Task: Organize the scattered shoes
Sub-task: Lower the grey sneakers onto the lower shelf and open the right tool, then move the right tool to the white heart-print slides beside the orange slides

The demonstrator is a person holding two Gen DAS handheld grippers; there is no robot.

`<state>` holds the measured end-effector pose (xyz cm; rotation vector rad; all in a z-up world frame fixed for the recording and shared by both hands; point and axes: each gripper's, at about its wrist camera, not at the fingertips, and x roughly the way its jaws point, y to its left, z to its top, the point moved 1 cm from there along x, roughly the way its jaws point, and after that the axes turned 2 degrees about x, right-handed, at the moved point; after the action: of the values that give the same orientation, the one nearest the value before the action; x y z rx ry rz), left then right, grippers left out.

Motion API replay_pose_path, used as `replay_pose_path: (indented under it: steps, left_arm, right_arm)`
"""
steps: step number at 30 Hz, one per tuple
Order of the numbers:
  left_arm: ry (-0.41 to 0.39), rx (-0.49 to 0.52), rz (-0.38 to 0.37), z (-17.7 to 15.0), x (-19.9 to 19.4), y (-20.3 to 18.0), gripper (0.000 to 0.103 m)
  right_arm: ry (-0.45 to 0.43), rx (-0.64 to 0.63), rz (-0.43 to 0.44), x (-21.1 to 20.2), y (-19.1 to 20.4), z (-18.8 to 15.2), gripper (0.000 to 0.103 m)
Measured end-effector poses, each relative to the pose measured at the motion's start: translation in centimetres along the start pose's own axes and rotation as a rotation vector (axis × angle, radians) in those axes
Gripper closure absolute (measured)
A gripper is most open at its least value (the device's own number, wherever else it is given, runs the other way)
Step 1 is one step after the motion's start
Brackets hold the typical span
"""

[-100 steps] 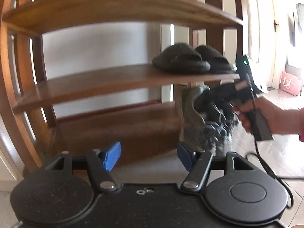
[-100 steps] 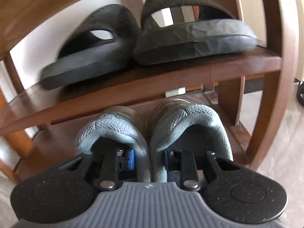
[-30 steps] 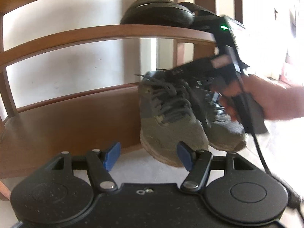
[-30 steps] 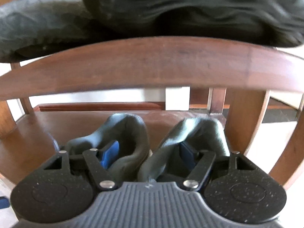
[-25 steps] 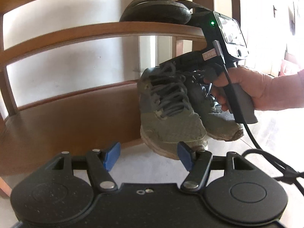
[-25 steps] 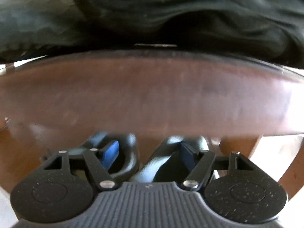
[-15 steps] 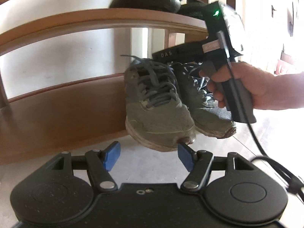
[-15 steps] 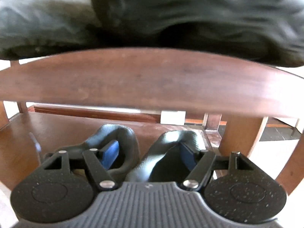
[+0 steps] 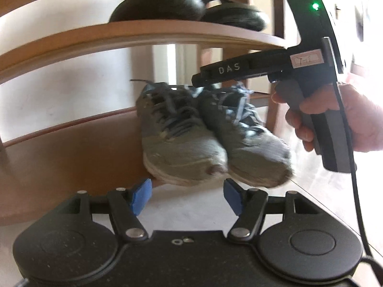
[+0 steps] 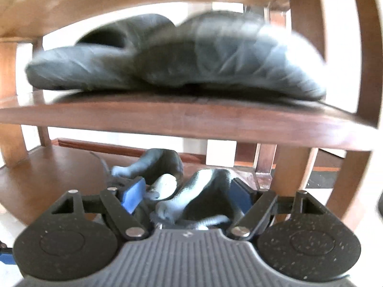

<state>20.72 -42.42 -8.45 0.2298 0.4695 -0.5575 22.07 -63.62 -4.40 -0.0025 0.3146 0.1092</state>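
Sneakers (image 9: 205, 141) sit on the rack's bottom shelf (image 9: 71, 148) in our left wrist view, toes past its front edge, below the slippers (image 9: 189, 7). Our left gripper (image 9: 186, 193) hangs before them, fingers apart on nothing. Our right hand (image 9: 335, 117) holds its tool over the heels.

Right wrist view: our right gripper (image 10: 186, 195) straddles both collars, jaws opening, pads seemingly off them. We judge placing done; next, we back out level.
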Motion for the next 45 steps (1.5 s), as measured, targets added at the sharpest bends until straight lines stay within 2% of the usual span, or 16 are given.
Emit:
replay_pose_path:
  steps: [4, 7, 10, 12, 14, 16, 17, 19, 26, 37, 41, 45]
  left_arm:
    - [0.000, -0.007, 0.005, 0.1, -0.1, 0.5, 0.037]
    - [0.010, -0.029, 0.021, 0.1, 0.1, 0.7, 0.037]
    - [0.017, -0.041, 0.034, 0.1, 0.2, 0.7, 0.037]
    - [0.014, -0.045, 0.040, 0.1, -0.1, 0.4, 0.037]
    - [0.009, -0.046, 0.039, 0.2, -0.2, 0.2, 0.037]
    - [0.006, -0.045, 0.037, 0.2, -0.4, 0.1, 0.037]
    - [0.005, -0.043, 0.037, 0.1, -0.5, 0.1, 0.037]
    - [0.008, -0.038, 0.038, 0.0, -0.6, 0.1, 0.037]
    - [0.015, -0.027, 0.042, 0.2, -0.1, 0.1, 0.037]
    - [0.011, 0.040, 0.083, 2.0, 3.3, -0.6, 0.034]
    - [0.019, 0.041, 0.098, 1.8, 3.1, -0.3, 0.036]
    - [0.026, 0.015, 0.075, 0.2, 0.5, 0.8, 0.036]
  right_arm:
    - [0.005, 0.013, 0.024, -3.8, -0.4, -0.6, 0.021]
    - [0.045, 0.017, -0.011, -7.0, -0.2, -2.5, 0.024]
    - [0.095, 0.067, -0.034, -8.2, -0.1, -5.0, 0.038]
    - [0.134, 0.088, -0.045, -8.1, 0.0, -6.4, 0.040]
    - [0.184, 0.103, -0.059, -8.6, 0.6, -7.6, 0.050]
    - [0.239, 0.109, -0.054, -8.6, 1.3, -8.9, 0.056]
    - [0.250, 0.105, -0.048, -8.5, 1.5, -9.2, 0.062]
    - [0.280, 0.091, -0.034, -8.4, 2.2, -9.8, 0.065]
    - [0.267, 0.091, -0.061, -6.2, 2.3, -8.7, 0.063]
    - [0.272, 0.086, -0.117, 2.0, 0.3, -5.6, 0.059]
    - [0.245, 0.149, -0.083, 0.6, -0.1, -5.5, 0.060]
    - [0.318, 0.127, 0.031, -4.7, 1.3, -8.0, 0.058]
